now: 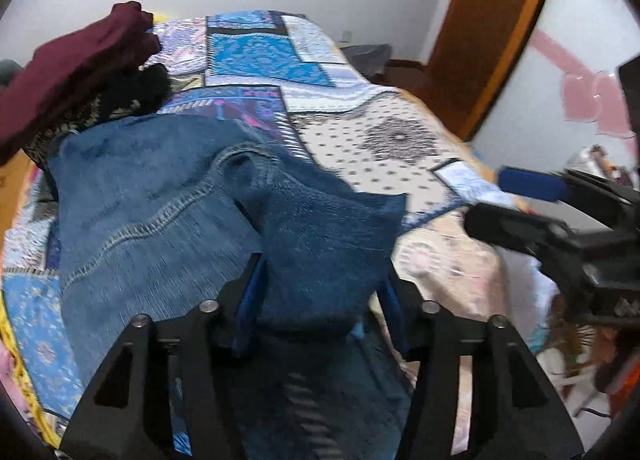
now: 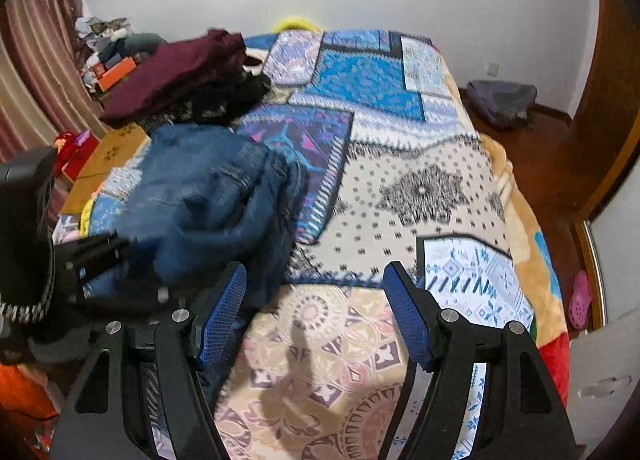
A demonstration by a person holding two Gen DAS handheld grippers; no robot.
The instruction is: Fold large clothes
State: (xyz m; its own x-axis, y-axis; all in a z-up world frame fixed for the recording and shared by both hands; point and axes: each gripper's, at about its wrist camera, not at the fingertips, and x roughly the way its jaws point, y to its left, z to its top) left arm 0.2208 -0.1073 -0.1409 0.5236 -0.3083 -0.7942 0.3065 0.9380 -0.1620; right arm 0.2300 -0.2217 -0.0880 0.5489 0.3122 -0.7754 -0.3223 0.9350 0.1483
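Note:
A pair of blue jeans [image 1: 168, 196] lies bunched on the patterned bedspread [image 1: 400, 140]. My left gripper [image 1: 320, 280] is wide apart with a fold of the jeans lying between its blue pads; whether it grips the cloth is unclear. In the right wrist view the jeans [image 2: 208, 200] sit at the left of the bed. My right gripper [image 2: 316, 316] is open and empty above the bedspread [image 2: 400, 188], just right of the jeans. The left gripper shows at the left edge there [image 2: 100, 260], and the right gripper shows at the right of the left wrist view [image 1: 520, 204].
A folded maroon garment [image 2: 176, 72] and dark clothes [image 2: 232, 96] lie at the bed's far left. A cluttered shelf [image 2: 108, 56] and curtain stand left. A grey bag [image 2: 500, 98] sits on the floor far right. A wooden door [image 1: 492, 32] stands beyond the bed.

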